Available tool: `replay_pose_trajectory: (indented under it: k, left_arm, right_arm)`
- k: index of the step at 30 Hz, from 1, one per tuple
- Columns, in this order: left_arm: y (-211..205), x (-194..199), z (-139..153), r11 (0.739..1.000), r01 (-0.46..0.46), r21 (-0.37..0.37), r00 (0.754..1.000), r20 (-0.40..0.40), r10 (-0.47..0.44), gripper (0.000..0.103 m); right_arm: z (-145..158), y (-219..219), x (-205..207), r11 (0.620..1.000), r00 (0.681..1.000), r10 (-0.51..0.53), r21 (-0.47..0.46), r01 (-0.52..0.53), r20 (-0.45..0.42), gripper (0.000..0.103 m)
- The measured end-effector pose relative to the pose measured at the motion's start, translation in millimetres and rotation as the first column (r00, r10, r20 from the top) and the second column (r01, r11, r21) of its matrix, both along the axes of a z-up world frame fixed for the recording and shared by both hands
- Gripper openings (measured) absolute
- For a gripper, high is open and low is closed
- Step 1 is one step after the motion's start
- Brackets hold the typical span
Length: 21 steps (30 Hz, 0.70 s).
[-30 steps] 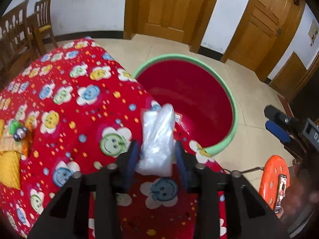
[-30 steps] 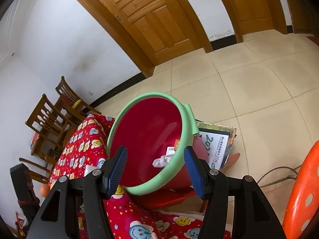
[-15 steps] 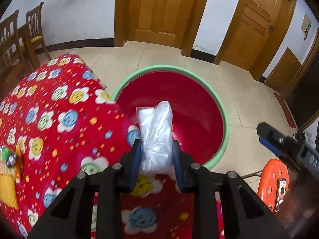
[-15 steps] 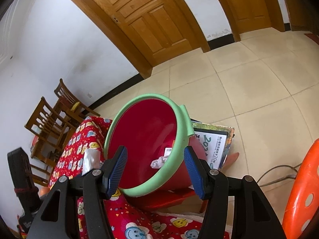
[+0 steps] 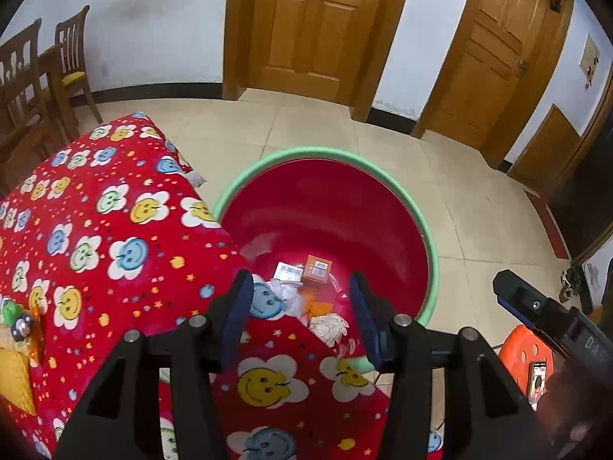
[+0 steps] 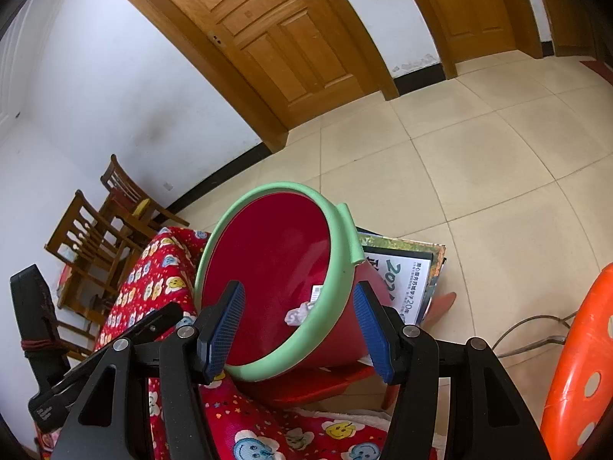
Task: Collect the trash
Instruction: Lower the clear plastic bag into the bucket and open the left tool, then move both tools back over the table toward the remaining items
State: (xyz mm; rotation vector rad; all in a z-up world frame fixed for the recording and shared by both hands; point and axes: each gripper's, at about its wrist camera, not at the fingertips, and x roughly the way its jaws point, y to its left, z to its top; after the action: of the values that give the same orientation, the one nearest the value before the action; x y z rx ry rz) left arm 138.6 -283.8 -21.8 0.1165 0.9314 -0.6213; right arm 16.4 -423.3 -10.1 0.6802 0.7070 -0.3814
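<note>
Trash (image 5: 302, 287), a barcode-labelled white slip, an orange carton and crumpled tissue, lies in the green-rimmed red basin (image 5: 429, 245) beyond the left gripper (image 5: 302, 314), jaws opening and empty, while the right gripper (image 6: 300, 329) hangs parted and empty near a calendar (image 6: 402, 280) reading "20".

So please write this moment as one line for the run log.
left gripper: jaws opening, nothing between, over red bin | right gripper: open, empty | bin holds paper scraps

Red basin (image 6: 268, 268) holding crumpled trash (image 6: 299, 312)
</note>
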Motion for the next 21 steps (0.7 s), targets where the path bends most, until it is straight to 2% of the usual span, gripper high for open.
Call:
replay_pose_trajectory:
  k: [3, 21]
  left_arm:
    - [7.8, -1.1, 2.8, 1.0, -0.024, -0.001, 1.0, 0.002, 0.024, 0.059]
    - [90.2, -9.0, 19.5, 0.982, -0.187, 0.002, 0.982, 0.028, 0.187, 0.06]
  right_arm:
    - [2.9, 3.7, 0.2, 1.0, 1.0, 0.012, -0.007, -0.012, 0.004, 0.06]
    - [20.0, 42.7, 12.7, 0.992, 0.993, 0.114, -0.048, -0.113, 0.009, 0.064]
